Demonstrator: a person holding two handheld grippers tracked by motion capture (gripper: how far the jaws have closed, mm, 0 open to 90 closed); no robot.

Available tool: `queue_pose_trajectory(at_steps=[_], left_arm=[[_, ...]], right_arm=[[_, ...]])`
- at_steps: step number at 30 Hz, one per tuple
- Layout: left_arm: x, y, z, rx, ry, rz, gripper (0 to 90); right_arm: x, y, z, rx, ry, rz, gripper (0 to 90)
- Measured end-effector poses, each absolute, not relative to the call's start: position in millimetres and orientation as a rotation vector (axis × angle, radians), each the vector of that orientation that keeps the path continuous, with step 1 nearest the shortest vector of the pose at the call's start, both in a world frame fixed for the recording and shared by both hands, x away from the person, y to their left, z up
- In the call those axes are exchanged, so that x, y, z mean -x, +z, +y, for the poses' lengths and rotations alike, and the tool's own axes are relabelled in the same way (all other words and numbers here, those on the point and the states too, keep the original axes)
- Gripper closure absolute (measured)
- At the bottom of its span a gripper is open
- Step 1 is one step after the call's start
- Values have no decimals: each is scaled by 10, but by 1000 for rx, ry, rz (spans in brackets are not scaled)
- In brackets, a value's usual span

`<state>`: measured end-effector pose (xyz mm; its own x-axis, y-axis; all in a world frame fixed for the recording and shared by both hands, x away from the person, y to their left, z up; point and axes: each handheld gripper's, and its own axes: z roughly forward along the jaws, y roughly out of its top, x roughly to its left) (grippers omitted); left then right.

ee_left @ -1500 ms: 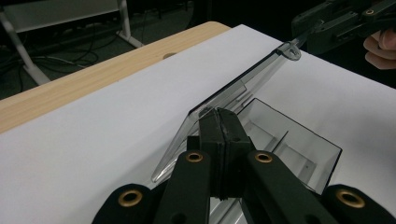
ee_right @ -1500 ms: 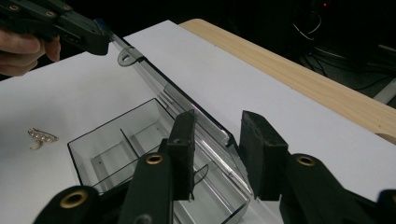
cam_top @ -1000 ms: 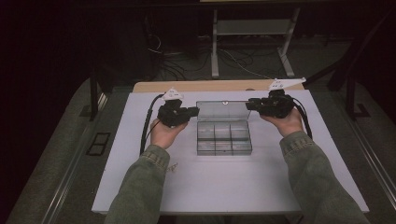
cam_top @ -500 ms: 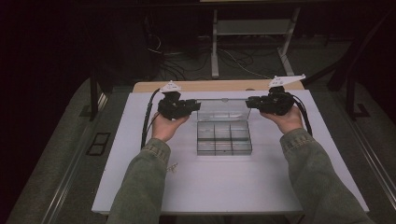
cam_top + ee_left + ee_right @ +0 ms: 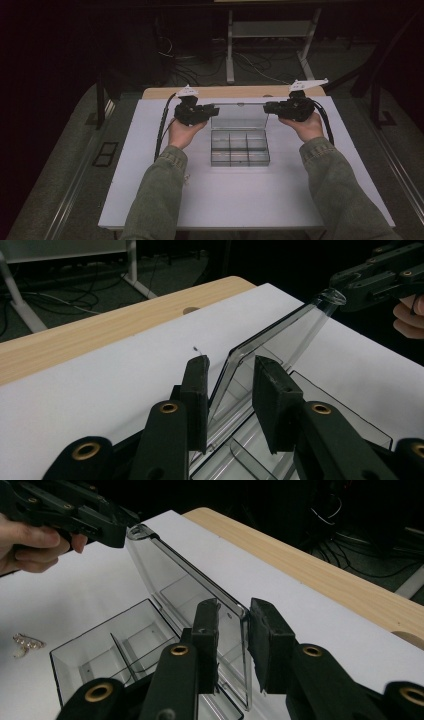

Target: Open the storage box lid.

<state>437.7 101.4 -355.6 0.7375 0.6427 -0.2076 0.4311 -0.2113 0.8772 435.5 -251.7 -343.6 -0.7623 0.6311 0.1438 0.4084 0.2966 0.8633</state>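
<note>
One clear, smoke-tinted plastic box [image 5: 240, 147] lies mid-tabletop [image 5: 150, 200], a shallow rectangular tray split by thin walls into six compartments, with its smooth hinged lid [image 5: 239, 116] standing nearly upright along the far edge. Your left gripper [image 5: 212, 111] straddles the lid's left corner, its fingers [image 5: 197, 385] having just been opening and now apart, with a gap visible on at least one side. Your right gripper [image 5: 267, 107] straddles the right corner, its fingers [image 5: 267, 635] close around the edge; whether they press it cannot be told.
</note>
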Motion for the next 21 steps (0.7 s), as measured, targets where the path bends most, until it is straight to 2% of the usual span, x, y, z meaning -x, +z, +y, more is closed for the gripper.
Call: queue_pose_trajectory(at_steps=[5, 9, 21], left_arm=[[-4387, -3567, 1011, -1835, 246, 841, 672], [-4391, -3573, 1015, -1832, 248, 839, 673], [-4457, -3648, 1024, -1797, 231, 863, 672]], right_arm=[[-4398, -3590, -2477, -1011, 1380, 2396, 684], [-4399, -3707, -2450, -1016, 1385, 2372, 711], [-4466, -3762, -2481, -1034, 1448, 2351, 722]])
